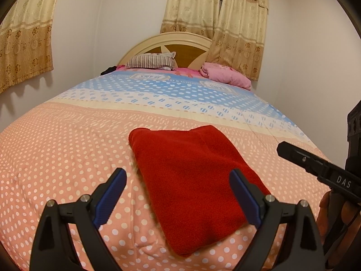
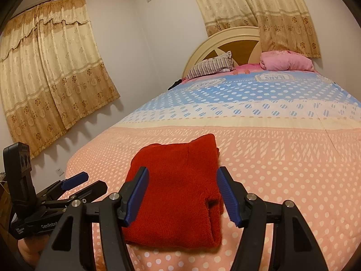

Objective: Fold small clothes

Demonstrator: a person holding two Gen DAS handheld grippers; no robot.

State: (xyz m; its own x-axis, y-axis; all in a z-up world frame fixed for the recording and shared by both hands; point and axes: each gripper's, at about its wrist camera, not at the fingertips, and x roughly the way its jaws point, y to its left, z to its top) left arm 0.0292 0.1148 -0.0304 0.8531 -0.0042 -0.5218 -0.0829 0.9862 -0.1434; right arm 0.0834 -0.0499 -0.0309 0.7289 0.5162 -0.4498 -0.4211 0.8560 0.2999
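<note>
A red knitted garment (image 1: 189, 180) lies folded into a thick rectangle on the polka-dot bedspread (image 1: 67, 149). It also shows in the right wrist view (image 2: 180, 194), with stacked layers at its right edge. My left gripper (image 1: 178, 178) is open and empty, just short of the garment's near left side. My right gripper (image 2: 181, 178) is open and empty, its fingers either side of the garment's near end and above it. The left gripper shows at the left of the right wrist view (image 2: 90, 180), the right gripper's body at the right of the left wrist view (image 1: 320, 167).
A striped pillow (image 1: 151, 62) and a pink bundle (image 1: 225, 74) lie at the headboard (image 1: 171, 40). Curtains (image 2: 49, 72) hang on the walls. The bed's left edge (image 2: 74, 158) drops off near the garment.
</note>
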